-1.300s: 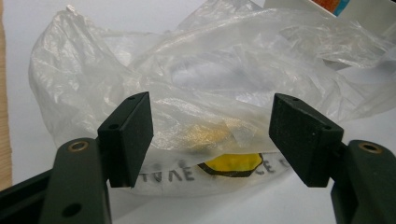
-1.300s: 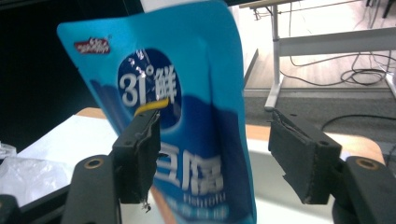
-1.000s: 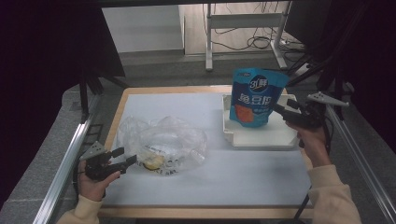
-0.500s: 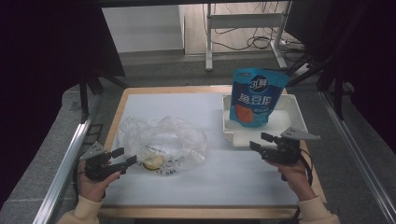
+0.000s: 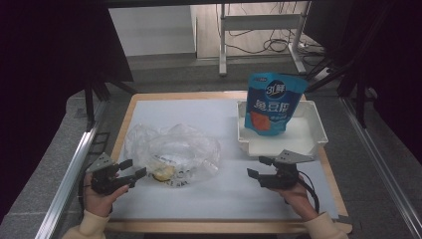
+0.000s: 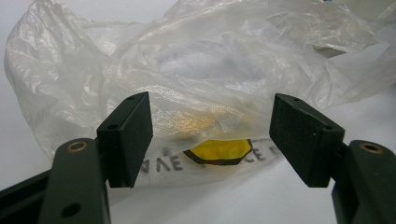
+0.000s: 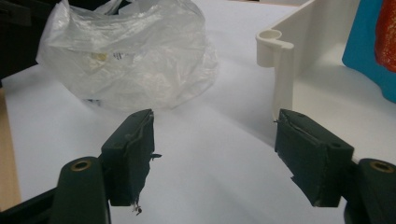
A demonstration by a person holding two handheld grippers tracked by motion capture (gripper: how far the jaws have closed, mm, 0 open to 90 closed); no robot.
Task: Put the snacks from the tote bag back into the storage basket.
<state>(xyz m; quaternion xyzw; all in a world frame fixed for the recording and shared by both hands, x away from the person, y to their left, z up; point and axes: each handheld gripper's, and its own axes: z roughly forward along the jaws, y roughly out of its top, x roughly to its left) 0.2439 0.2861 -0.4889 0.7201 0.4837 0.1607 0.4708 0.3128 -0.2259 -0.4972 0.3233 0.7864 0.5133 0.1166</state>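
With the blue snack pouch (image 5: pixel 271 103) standing in the white tray (image 5: pixel 318 135), both grippers, left (image 5: pixel 133 169) and right (image 5: pixel 255 167), jaws wide and empty, flank the clear plastic bag (image 5: pixel 171 149); next, I judge, one pinches its film.

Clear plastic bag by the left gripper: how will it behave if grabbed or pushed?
The clear plastic bag is thin and crumpled, so it is probably floppy and would bunch between the left gripper's open fingers. It looks very light and would likely slide on the smooth white table cover. The yellowish item inside may shift or sag when lifted.
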